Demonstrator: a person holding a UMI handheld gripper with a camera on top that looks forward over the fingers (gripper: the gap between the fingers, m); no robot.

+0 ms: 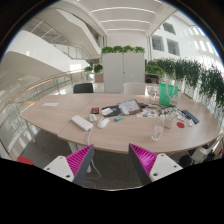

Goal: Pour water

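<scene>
An open-plan office: long wooden meeting table [60,118], laptop [128,107], white cabinets [123,70], potted plants [188,72], mezzanine balconies [40,40]

Small table items [150,112] too tiny

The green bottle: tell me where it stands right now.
In the gripper view, the green bottle stands upright on the wooden table's far right side, well beyond the open gripper and behind the clutter.

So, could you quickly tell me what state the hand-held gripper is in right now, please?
Hand-held gripper: open, holding nothing; nothing stands between its fingers, and the table lies beyond them.
</scene>
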